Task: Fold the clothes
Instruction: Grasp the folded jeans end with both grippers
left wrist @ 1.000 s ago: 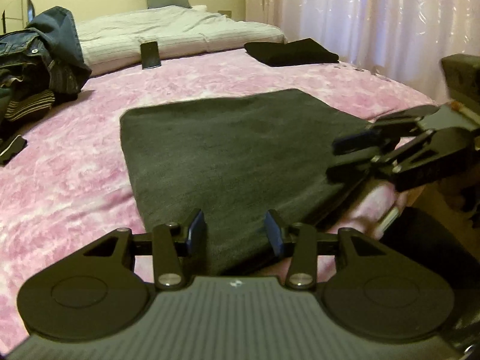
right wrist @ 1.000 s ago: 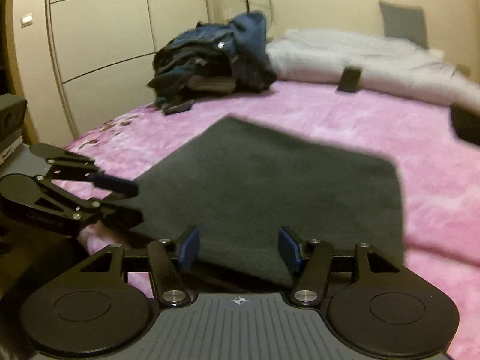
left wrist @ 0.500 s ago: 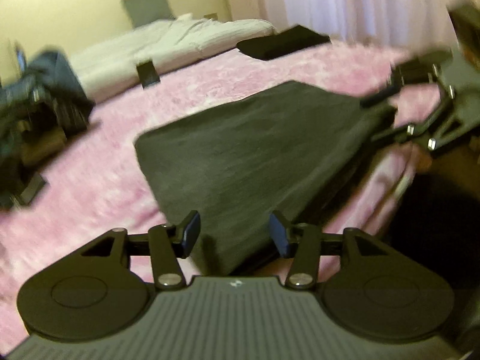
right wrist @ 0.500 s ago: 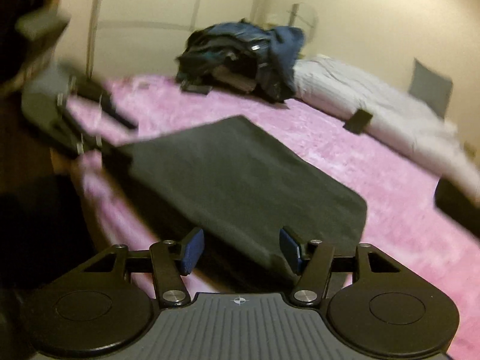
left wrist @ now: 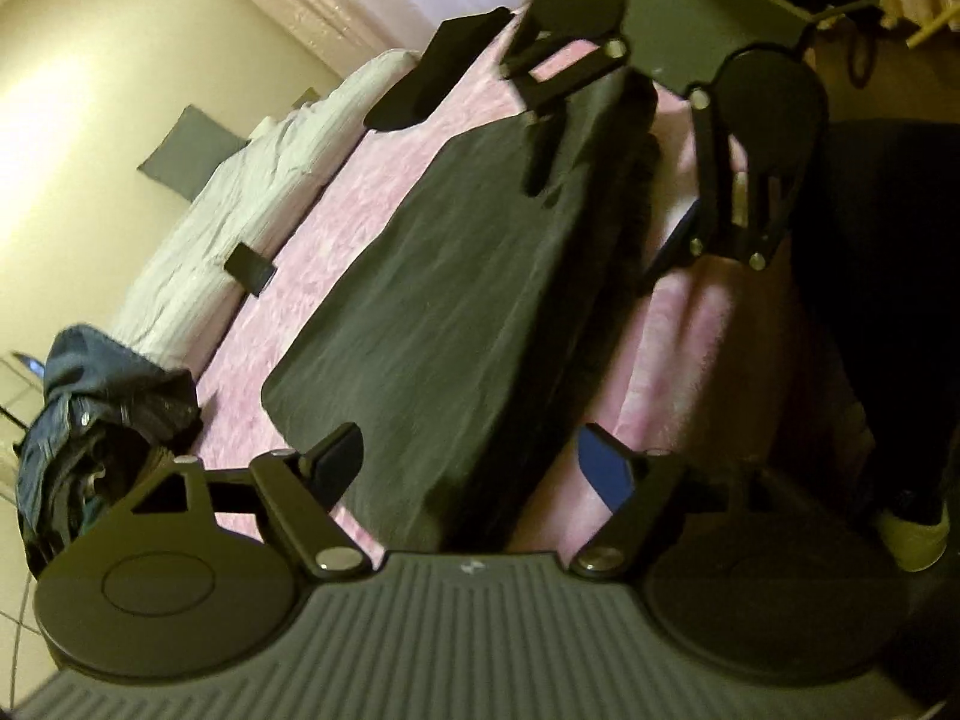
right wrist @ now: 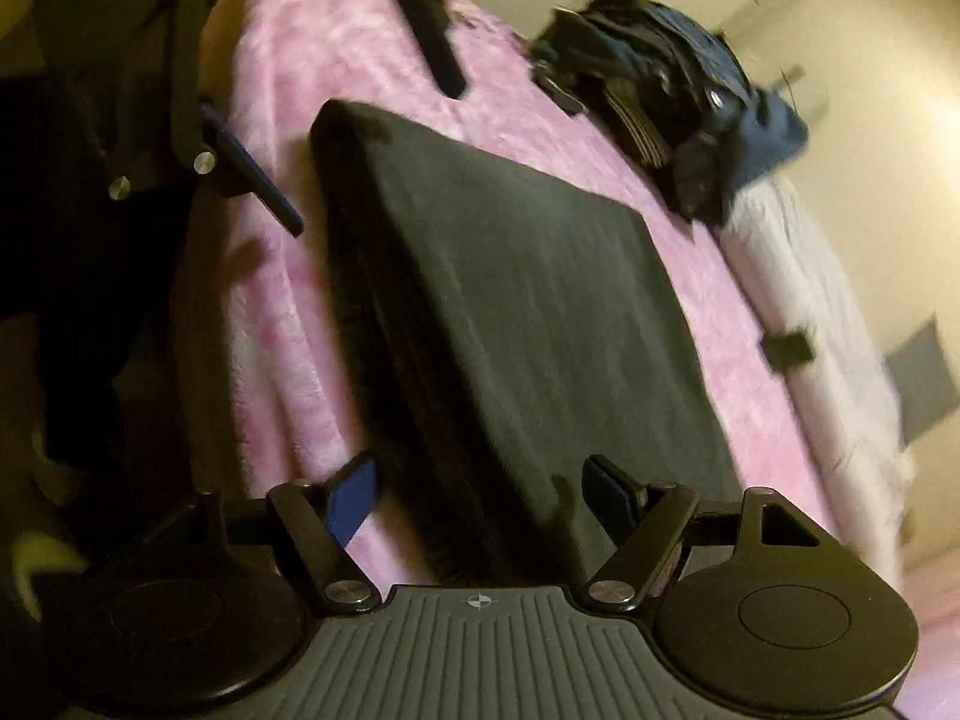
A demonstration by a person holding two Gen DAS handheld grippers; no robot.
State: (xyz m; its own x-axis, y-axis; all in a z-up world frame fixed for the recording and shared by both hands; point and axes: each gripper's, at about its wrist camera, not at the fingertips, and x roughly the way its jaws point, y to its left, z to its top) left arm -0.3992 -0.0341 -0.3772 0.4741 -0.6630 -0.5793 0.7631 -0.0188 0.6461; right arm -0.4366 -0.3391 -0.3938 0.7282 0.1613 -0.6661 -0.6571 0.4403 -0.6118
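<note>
Grippers first: the left gripper (left wrist: pixel 471 462) has just been spreading its jaws and now stands wide, one corner of the dark cloth (left wrist: pixel 456 276) lying between its fingers with no pad pressing on it; the right gripper (right wrist: pixel 480 495) has likewise just been opening and stands wide over the other near corner of the cloth (right wrist: pixel 516 300), again without contact that can be seen. Both tools are rolled onto their sides, so one finger sits low by the bedspread (right wrist: pixel 336 48) and the other above the fabric. The step in hand looks like taking the near edge at its two corners for another fold. To do it well, each lower finger should slide under every layer at the corner, not just the top one, and both jaws should close together so the edge lifts level. The cloth is a flat, matte, dark grey rectangle, soft and thick at its near edge, where stacked layers show as a dark band; it lies near the bed's near side. The bedspread beneath is pink and plushy, likely to drag on the fabric. Farther off lie a heap of denim clothes (right wrist: pixel 666 90), a pale quilt (left wrist: pixel 240 192) and a folded black garment (left wrist: pixel 438 75).
</note>
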